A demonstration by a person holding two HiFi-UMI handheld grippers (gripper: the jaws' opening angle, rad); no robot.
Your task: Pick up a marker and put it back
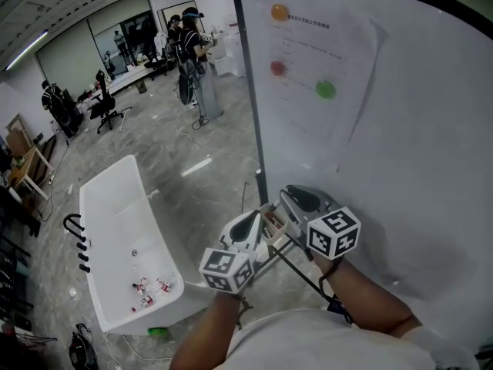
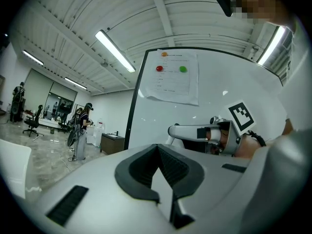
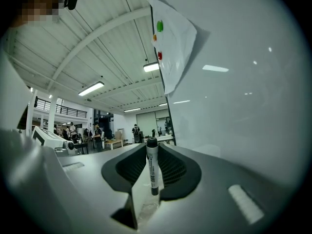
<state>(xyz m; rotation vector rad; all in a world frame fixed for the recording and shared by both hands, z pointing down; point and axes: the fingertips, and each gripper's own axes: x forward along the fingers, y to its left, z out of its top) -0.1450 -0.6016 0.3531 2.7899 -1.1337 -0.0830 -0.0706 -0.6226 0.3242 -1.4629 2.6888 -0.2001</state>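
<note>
A marker [image 3: 153, 172] with a white barrel and a black cap stands upright between my right gripper's jaws. My right gripper [image 3: 152, 152] is shut on it, close beside the whiteboard [image 3: 243, 82]. In the head view the right gripper [image 1: 296, 197] is held level near the whiteboard's lower left part [image 1: 400, 145], and the marker is too small to make out there. My left gripper [image 1: 253, 226] hangs just left of it, a little nearer to me. The left gripper [image 2: 157, 147] is shut, its dark pads meeting at the tip with nothing between them. The right gripper [image 2: 178, 130] also shows in the left gripper view.
A paper sheet [image 1: 316, 60] is pinned to the whiteboard by orange [image 1: 279, 11], red [image 1: 277, 68] and green [image 1: 325, 89] magnets. A long white table [image 1: 115, 222] with small items stands down to the left. People [image 1: 191, 45] and office chairs [image 1: 104, 106] are far back.
</note>
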